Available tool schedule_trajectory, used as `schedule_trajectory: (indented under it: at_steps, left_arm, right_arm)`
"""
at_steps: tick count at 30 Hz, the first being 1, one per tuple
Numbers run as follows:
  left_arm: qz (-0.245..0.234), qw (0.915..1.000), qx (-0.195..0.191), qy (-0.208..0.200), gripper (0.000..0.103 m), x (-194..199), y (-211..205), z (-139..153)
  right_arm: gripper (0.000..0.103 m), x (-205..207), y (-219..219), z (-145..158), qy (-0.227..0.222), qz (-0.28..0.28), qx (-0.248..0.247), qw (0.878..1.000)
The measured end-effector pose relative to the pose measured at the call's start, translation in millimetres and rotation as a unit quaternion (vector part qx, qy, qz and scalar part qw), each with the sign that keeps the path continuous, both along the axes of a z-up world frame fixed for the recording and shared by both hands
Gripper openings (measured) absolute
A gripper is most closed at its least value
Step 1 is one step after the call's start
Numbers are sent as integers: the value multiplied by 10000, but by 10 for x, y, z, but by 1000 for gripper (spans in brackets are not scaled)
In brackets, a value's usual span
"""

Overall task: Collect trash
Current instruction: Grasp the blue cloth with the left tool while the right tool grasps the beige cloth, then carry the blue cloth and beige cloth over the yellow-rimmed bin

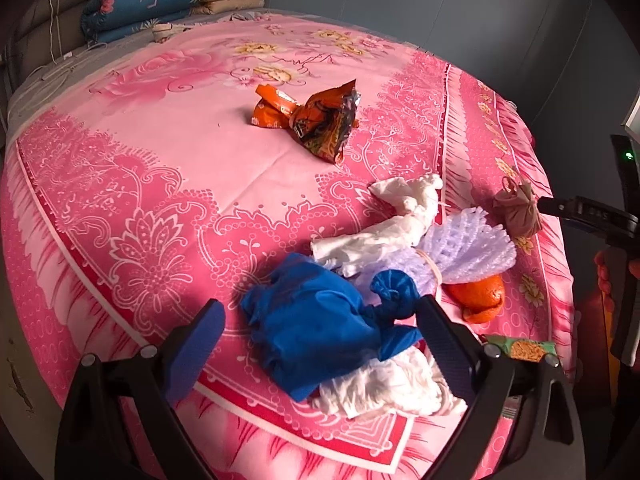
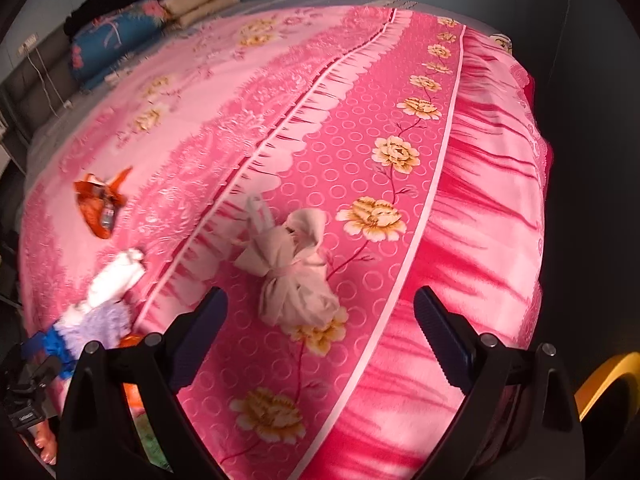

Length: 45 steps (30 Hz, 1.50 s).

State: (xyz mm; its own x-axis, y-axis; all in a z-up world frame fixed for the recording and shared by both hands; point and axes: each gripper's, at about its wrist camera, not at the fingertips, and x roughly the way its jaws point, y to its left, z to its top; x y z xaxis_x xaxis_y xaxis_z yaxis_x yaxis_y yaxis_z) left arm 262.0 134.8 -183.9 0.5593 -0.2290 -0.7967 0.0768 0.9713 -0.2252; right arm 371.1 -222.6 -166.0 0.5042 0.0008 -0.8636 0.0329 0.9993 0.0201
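Trash on pink floral bedspread (image 1: 168, 168); both grippers spread, empty.
Left gripper (image 1: 324, 332) view only: blue bag (image 1: 312, 320), orange peel (image 1: 480, 296). Right gripper (image 2: 320, 320) view: beige bundle (image 2: 296, 276).

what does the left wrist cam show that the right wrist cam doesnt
Only the left wrist view shows the orange peel, the green wrapper and the white bag under the blue bag, between the open left gripper. Only the right wrist view shows a yellow rim, with the open right gripper. Both show the beige bundle, orange wrapper and pink bedspread.
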Motion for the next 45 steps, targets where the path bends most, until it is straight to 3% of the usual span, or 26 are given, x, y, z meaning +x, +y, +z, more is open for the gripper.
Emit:
schedule_trajectory:
  at_steps: [8,11,13,18,22,26,32,39,45]
  left_arm:
    - [-87,9998,-89,135,80,46,-10,-114]
    - [-77,9996,-229,169,73,53,25,-137]
    - [-87,9991,-379,174,62,51,58,-135]
    - [-112,9971,-732,175,45,3,133,-153]
    - [-83,9956,-925,136,37,-64,201,-195]
    - [-24,9936,-1127,99,33,-90,281,-188]
    - [33,9918,-1277,-58,32,-171,362,-173]
    - [4,9903,-1346,-349,31,-273,448,-31]
    - [174,9894,-1376,-431,31,-349,525,29]
  right_arm:
    - [85,301,58,-180,234,-109,-212,9994]
    - [80,371,88,-247,324,-91,-160,9993]
    - [77,401,109,-298,386,-61,-146,9991]
    - [56,458,143,-388,520,-58,-8,9986]
    - [41,460,255,-407,564,125,-62,9983]
    - [30,457,364,-427,581,226,-166,9979]
    - [23,433,407,-402,512,254,-171,9982]
    - [22,256,355,-175,313,233,134,9991]
    - [22,-41,431,115,118,549,439,9975]
